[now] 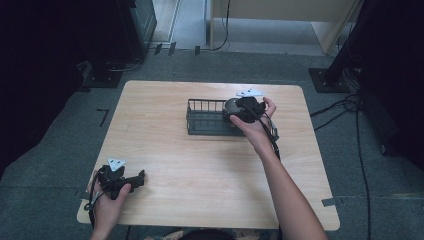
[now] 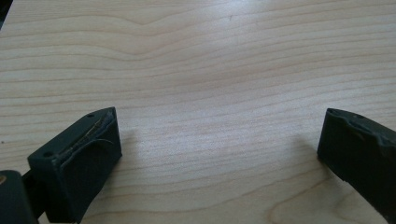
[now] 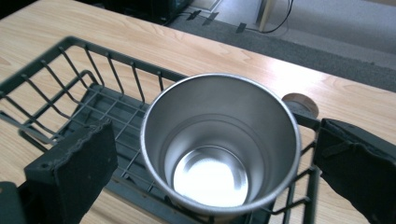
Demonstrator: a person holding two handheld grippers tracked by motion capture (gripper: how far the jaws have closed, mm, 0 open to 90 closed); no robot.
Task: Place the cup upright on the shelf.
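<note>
A steel cup (image 3: 219, 144) stands upright in the right end of a dark wire basket (image 3: 70, 93) on the wooden table (image 1: 200, 165). The right gripper (image 3: 217, 163) hangs over it, its fingers (image 3: 77, 172) spread wide on either side of the cup without touching it. The left gripper (image 2: 219, 154) rests at the table's near left corner, fingers (image 2: 79, 163) spread over bare wood.

Light wooden table (image 1: 200, 175) with rounded corners, standing on grey carpet (image 1: 55, 165). Black stand bases (image 1: 327, 80) rest on the floor beyond the far corners; cables (image 1: 350, 107) trail at right. Small tape marks (image 1: 103, 116) lie left of the table.
</note>
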